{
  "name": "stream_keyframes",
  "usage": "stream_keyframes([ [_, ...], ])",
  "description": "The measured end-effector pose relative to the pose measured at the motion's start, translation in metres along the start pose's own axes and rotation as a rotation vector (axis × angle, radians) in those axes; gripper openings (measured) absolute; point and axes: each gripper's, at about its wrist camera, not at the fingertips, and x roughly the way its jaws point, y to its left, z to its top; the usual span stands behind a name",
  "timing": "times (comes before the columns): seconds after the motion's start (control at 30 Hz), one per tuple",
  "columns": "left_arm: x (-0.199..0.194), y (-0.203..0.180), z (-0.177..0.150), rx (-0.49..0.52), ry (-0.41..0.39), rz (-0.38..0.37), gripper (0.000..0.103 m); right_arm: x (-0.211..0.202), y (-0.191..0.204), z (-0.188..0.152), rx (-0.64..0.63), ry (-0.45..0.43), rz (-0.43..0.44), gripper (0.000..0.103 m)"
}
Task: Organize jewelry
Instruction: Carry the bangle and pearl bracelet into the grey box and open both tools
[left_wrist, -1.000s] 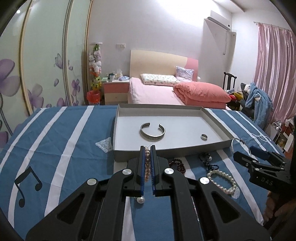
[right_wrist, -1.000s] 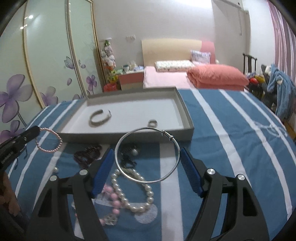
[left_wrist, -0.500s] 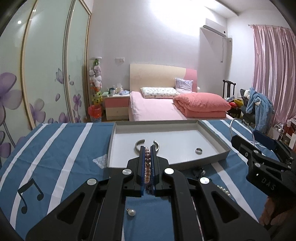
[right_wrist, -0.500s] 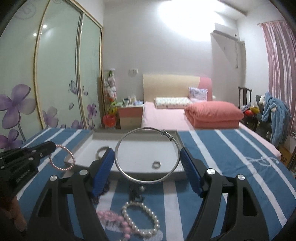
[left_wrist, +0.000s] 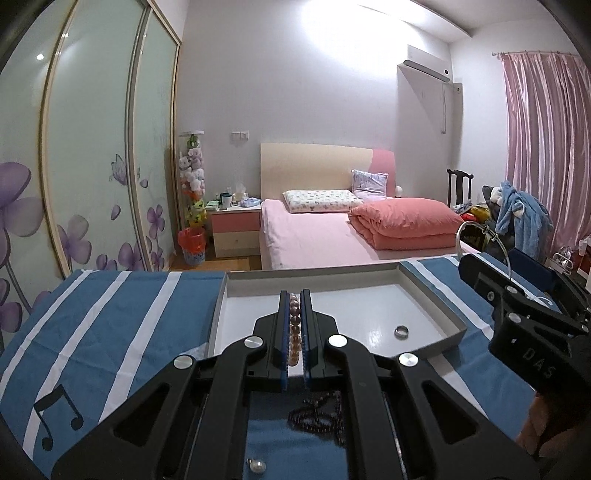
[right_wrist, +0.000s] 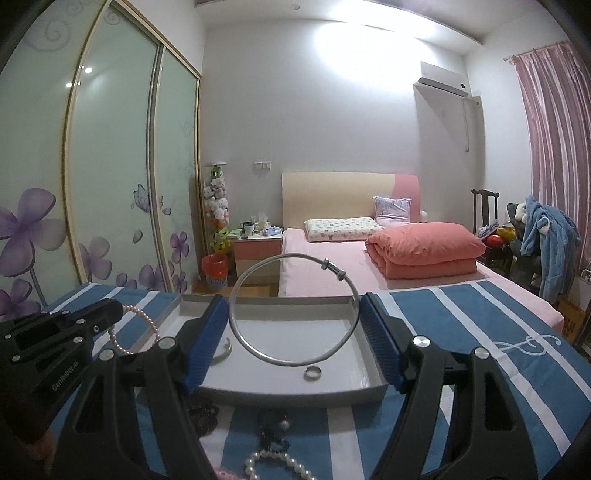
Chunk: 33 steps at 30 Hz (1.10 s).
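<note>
The pink bead bracelet (left_wrist: 294, 334) is pinched between the blue pads of the left gripper (left_wrist: 294, 338), whose jaws are clenched almost fully together; seen from the right wrist, its loop (right_wrist: 137, 329) hangs off the gripper's tip above the near left corner of the grey tray (right_wrist: 295, 397). The silver bangle (right_wrist: 293, 309) stands upright, spanning the gap in the right gripper (right_wrist: 295, 345), whose jaws stand wide with one blue pad against each side of the ring, so the bangle is gripped across its width and held over the tray. From the left wrist view the right gripper (left_wrist: 517, 291) shows at the right edge, with an arc of the bangle (left_wrist: 459, 236) rising above it. Inside the tray lie a small silver ring (left_wrist: 401, 331) toward the near right and an open silver cuff (right_wrist: 224, 349) toward the near left, partly hidden by the right gripper's pad. The tray sits on a blue cloth with white stripes (left_wrist: 110, 325). On the cloth near the tray's front edge lie a dark bead bracelet (left_wrist: 317, 417), a white pearl bracelet (right_wrist: 277, 465) and one loose pearl (left_wrist: 258, 466). A bed (right_wrist: 332, 258) with a folded pink quilt (right_wrist: 424, 247) stands beyond the cloth.
</note>
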Motion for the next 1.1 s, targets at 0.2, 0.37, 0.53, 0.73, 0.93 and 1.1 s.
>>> stream_keyframes([
  [0.2, 0.013, -0.002, 0.005, -0.001, -0.004, 0.006, 0.006, 0.014, -0.001, 0.001, -0.002, -0.003, -0.004, 0.071],
  [0.37, 0.025, -0.002, 0.005, -0.001, 0.006, 0.009, 0.006, 0.032, -0.006, 0.004, 0.002, 0.006, -0.013, 0.071],
  [0.53, 0.038, -0.001, 0.005, -0.003, 0.023, 0.010, 0.006, 0.054, -0.011, 0.004, 0.006, 0.037, -0.017, 0.071],
  [0.73, 0.059, -0.001, 0.005, -0.002, 0.058, 0.004, 0.006, 0.089, -0.010, -0.002, -0.001, 0.112, -0.010, 0.071],
  [0.93, 0.079, -0.001, 0.002, -0.007, 0.110, -0.002, 0.006, 0.127, -0.006, -0.014, -0.005, 0.232, 0.013, 0.071],
  [1.1, 0.092, -0.001, -0.001, -0.017, 0.157, -0.019, 0.007, 0.151, -0.007, -0.026, 0.012, 0.350, 0.036, 0.072],
])
